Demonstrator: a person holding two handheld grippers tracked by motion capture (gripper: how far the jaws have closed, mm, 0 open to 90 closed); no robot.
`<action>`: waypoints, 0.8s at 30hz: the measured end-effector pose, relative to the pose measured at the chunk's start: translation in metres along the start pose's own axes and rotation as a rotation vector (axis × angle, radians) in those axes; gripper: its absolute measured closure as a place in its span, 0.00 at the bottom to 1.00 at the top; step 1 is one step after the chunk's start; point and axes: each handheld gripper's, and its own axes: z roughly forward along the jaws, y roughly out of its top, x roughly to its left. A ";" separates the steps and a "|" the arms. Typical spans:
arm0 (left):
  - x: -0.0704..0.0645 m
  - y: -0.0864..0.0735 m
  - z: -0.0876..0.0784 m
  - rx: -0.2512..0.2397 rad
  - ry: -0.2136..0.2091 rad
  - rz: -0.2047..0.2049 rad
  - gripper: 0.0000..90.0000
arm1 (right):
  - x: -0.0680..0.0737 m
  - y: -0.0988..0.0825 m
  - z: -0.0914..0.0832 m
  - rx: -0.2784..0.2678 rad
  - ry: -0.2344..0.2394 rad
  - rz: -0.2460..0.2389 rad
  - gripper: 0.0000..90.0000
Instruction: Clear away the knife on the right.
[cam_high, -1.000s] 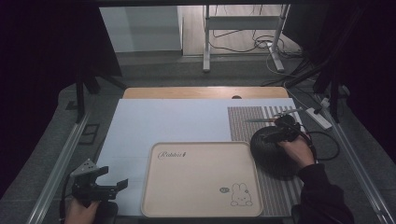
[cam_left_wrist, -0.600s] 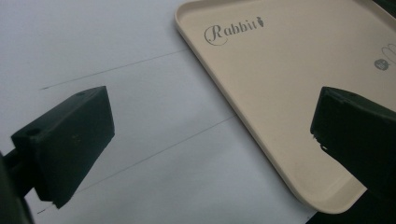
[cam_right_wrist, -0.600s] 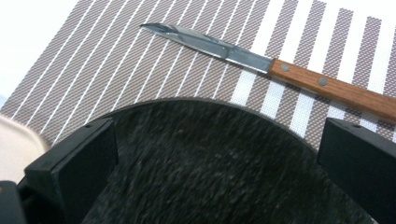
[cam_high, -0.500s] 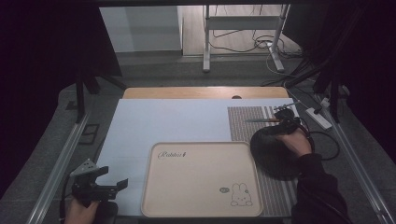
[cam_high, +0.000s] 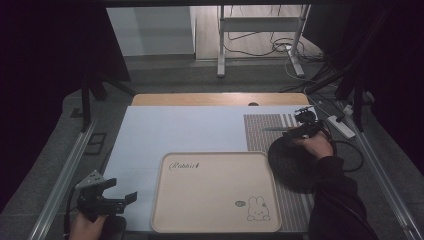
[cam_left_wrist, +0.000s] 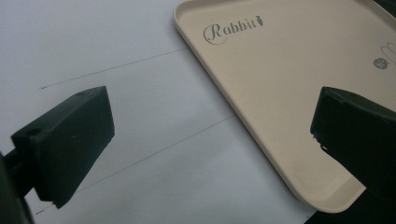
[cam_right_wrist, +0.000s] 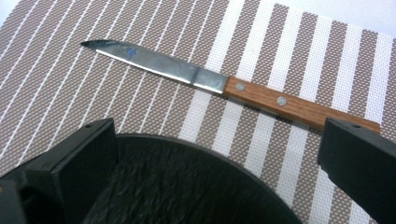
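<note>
A knife (cam_right_wrist: 224, 84) with a wooden handle (cam_right_wrist: 299, 106) lies on the striped placemat (cam_right_wrist: 60, 79), blade pointing left in the right gripper view. My right gripper (cam_right_wrist: 219, 140) hovers open just short of it, above the far rim of a black round dish (cam_right_wrist: 187, 186). In the high view the knife (cam_high: 274, 129) lies at the right rear, with the right gripper (cam_high: 296, 131) beside its handle end. My left gripper (cam_high: 122, 190) is held open at the front left, jaws apart over white table next to the beige tray (cam_high: 215, 192).
The beige tray (cam_left_wrist: 289, 93) carries a "Rabbit" print and nothing else. The black dish (cam_high: 292, 160) sits on the placemat (cam_high: 260, 127) right of the tray. A white power strip (cam_high: 340, 125) and cables lie past the table's right edge.
My right hand has moved away from me, off the black dish and toward the knife. The left gripper has stayed put.
</note>
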 end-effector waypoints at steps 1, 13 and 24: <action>0.000 0.000 0.000 0.000 0.000 0.000 0.00 | -0.001 0.001 0.001 0.001 -0.005 -0.003 0.00; 0.000 0.000 0.001 0.007 -0.002 0.004 0.00 | -0.017 0.012 0.005 -0.020 0.008 0.013 0.46; 0.000 0.001 0.001 0.010 -0.002 0.005 0.00 | -0.037 0.024 0.009 -0.008 0.027 -0.008 0.99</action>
